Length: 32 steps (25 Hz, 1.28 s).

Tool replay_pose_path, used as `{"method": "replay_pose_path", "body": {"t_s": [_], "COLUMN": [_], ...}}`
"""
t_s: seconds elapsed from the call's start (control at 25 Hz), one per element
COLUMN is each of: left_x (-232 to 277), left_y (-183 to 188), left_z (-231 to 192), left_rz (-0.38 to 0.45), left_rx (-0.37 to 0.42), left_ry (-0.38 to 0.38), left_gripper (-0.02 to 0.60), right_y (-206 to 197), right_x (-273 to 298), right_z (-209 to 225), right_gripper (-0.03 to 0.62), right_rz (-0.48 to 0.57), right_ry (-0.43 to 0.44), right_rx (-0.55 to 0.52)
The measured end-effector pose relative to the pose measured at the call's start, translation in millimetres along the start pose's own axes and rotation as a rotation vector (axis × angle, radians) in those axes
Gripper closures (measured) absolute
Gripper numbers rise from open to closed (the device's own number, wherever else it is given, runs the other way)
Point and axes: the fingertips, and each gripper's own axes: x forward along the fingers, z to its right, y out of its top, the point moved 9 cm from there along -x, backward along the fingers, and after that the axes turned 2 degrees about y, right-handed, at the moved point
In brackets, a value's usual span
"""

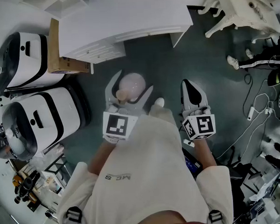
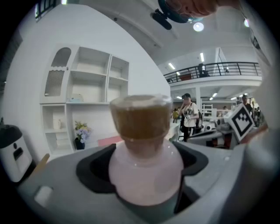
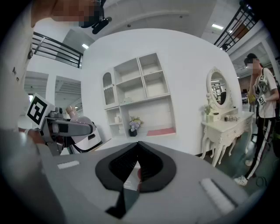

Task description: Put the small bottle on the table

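We are holding the left gripper (image 1: 132,83) out over the dark floor, its jaws spread wide and clasping the round pink body of the small bottle (image 2: 145,173). Its brown cap (image 2: 140,114) is showing above the jaws. The bottle is hanging in the air just short of the white table (image 1: 127,20), not touching it. We are carrying the right gripper (image 3: 138,146) alongside, jaws pressed together with nothing between them.

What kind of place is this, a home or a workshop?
Probably a big hall staged like a home: white shelving, an ornate dressing table, and a railed upper gallery.
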Motion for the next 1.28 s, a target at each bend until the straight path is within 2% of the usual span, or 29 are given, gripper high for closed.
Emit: {"method": "replay_pose_path", "body": {"t_s": [0.16, 0.36, 0.52, 0.6, 0.8, 1.0, 1.28], "left_x": [-3.9, -19.2, -31.3, -37.8, -36.6, -31.2, -12.6], "left_y": [-13.7, -27.6, -30.8, -30.0, -24.5, -20.9, -19.9], "left_z": [-0.3, 12.4, 22.2, 25.9, 43.6, 62.3, 64.3], "left_rz": [0.004, -0.004, -0.023, -0.026, -0.027, -0.003, -0.028], "left_rx": [-0.017, 0.024, 0.019, 0.021, 0.021, 0.015, 0.0], "left_ry": [0.003, -0.041, -0.033, -0.024, 0.016, 0.045, 0.072], "left_gripper": [0.179, 0.179, 0.179, 0.179, 0.179, 0.179, 0.179], "right_y": [-9.3, -13.2, -12.6, -8.8, 0.6, -9.1, -4.7], "right_x": [-0.8, -20.4, -28.1, -33.3, -46.3, -55.5, -44.2], "right_z": [-6.8, -22.0, -25.2, -27.5, -5.0, 10.0, 26.9], "right_gripper": [0.595, 0.595, 0.595, 0.597, 0.603, 0.597, 0.598], "right_rz": [-0.012, 0.0, 0.015, 0.035, 0.029, 0.006, 0.003], "right_ry": [-0.017, -0.029, 0.006, 0.019, 0.016, 0.046, 0.077], "right_rx": [-0.017, -0.069, 0.0, -0.024, -0.045, -0.069, -0.066]}}
